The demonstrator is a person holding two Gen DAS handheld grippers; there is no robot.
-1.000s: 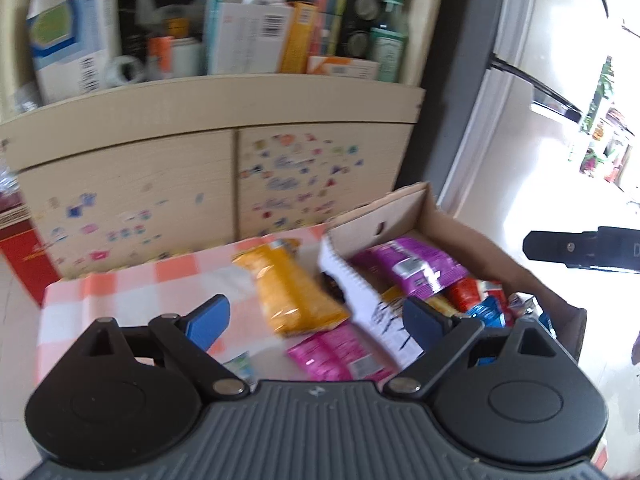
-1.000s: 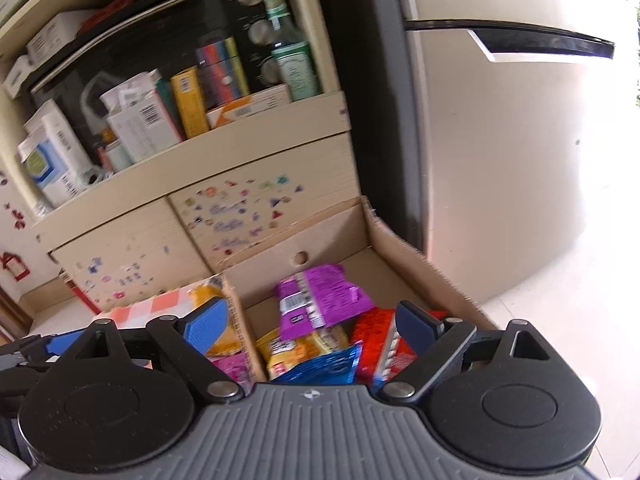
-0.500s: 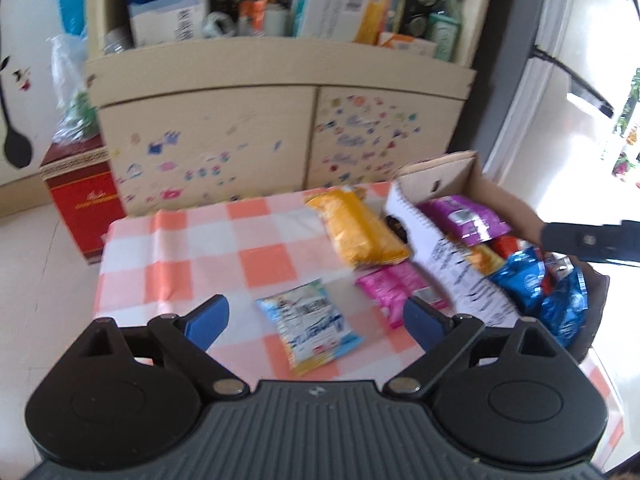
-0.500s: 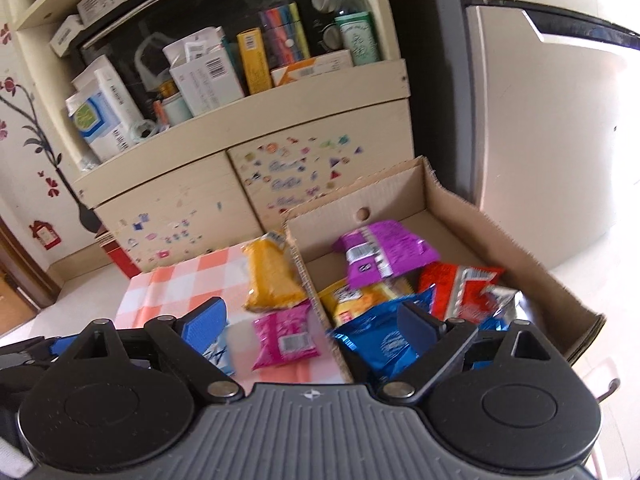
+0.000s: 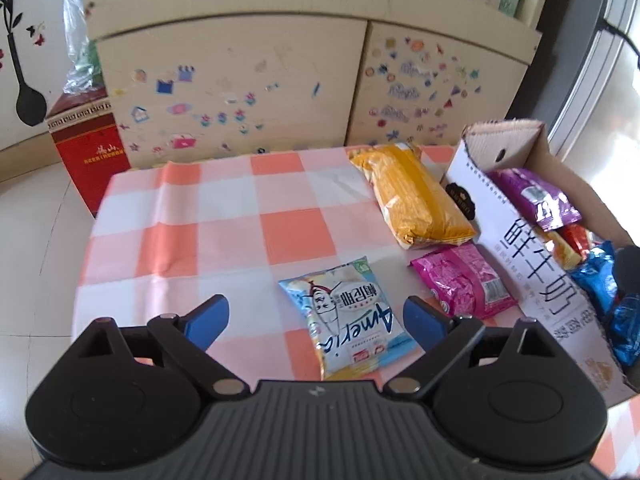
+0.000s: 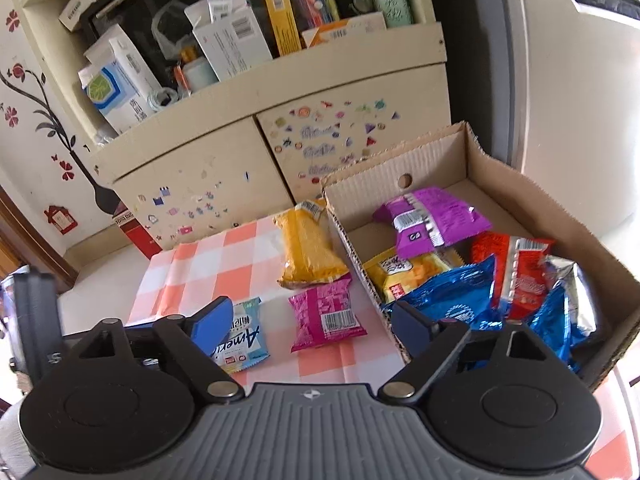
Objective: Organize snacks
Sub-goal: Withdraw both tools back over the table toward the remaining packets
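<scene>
On the orange-and-white checked cloth point(image 5: 224, 216) lie three packets: a light-blue one point(image 5: 348, 320), a pink one point(image 5: 468, 280) and a long yellow one point(image 5: 412, 196). My left gripper point(image 5: 316, 322) hangs open above the light-blue packet, touching nothing. To the right stands a cardboard box point(image 6: 440, 160) holding several packets, among them purple point(image 6: 432, 220), red point(image 6: 516, 268) and blue point(image 6: 452, 300). My right gripper point(image 6: 312, 320) hovers over the box's left wall and the pink packet point(image 6: 324, 316). Its jaws are closing, with nothing pressed between them.
A beige cabinet point(image 5: 240, 80) with stickers stands behind the table, its shelf point(image 6: 240, 80) crowded with boxes. A red box point(image 5: 88, 148) sits on the floor at the left, a fridge point(image 6: 560, 100) at the right. The left gripper's body point(image 6: 32, 320) shows at the left edge.
The left view has swung down from the cabinet onto the table, bringing the light-blue packet between its fingers. The right gripper has drawn back and left from the box, its fingers slightly closer together.
</scene>
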